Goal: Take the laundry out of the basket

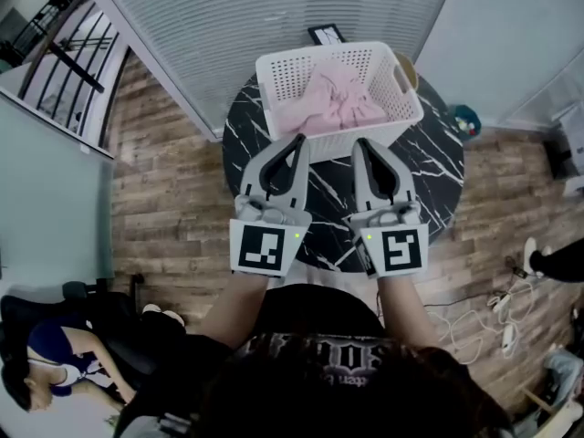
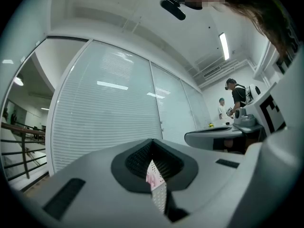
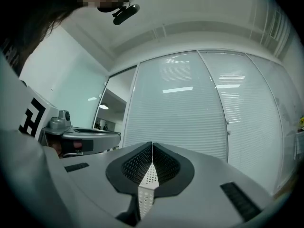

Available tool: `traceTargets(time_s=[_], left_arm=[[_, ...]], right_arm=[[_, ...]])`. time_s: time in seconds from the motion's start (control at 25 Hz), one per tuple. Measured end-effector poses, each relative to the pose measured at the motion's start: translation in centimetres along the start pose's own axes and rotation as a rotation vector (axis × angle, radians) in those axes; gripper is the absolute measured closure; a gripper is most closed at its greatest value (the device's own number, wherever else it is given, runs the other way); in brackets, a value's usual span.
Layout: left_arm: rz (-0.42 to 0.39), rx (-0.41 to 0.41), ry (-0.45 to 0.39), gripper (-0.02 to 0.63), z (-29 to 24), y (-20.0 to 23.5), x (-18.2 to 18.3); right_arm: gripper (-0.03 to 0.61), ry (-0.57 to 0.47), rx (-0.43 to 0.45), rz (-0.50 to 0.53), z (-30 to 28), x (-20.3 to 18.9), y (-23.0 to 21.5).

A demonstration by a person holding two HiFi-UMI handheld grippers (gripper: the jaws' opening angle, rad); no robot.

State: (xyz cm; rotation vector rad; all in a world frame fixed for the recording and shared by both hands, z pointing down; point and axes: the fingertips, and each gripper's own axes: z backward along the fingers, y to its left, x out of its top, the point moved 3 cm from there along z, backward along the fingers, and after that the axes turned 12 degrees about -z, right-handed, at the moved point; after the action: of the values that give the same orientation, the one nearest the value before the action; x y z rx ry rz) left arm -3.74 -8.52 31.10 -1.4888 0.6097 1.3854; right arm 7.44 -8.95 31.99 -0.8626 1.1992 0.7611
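Head view: left hand-held gripper (image 1: 298,140) and right hand-held gripper (image 1: 361,143) closed, empty; we should open them over the pink laundry (image 1: 338,99).

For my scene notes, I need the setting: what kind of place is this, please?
Probably an office or lab room, not a home: glass partitions with blinds, a round marble-look table, loose cables on the wood floor.

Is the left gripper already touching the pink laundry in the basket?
Apart. In the head view the left gripper ends outside the front wall of the basket, while the pink laundry lies inside, behind that wall.
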Motion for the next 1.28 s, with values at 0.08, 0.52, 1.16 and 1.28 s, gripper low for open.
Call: traceTargets(time_s=[0.08, 0.52, 1.16, 1.28], left_arm=[[0.005, 0.009, 0.003, 0.615, 0.0, -0.2, 0.1], [0.016, 0.035, 0.010, 0.615, 1.2, -0.4, 0.7], [0.006, 0.038, -0.015, 0.615, -4.9, 4.7, -0.2], [0.008, 0.035, -0.016, 0.615, -6.2, 5.8, -0.8]], right_arm=[[0.551, 0.010, -0.008, -0.005, 0.2, 0.0, -0.3], [0.551, -0.011, 0.046, 0.013, 0.7, 0.2, -0.7], [0.551, -0.001, 0.003, 0.019, -6.8, 1.0, -2.5], [0.551, 0.001, -0.004, 0.018, -8.6, 0.8, -2.9]])
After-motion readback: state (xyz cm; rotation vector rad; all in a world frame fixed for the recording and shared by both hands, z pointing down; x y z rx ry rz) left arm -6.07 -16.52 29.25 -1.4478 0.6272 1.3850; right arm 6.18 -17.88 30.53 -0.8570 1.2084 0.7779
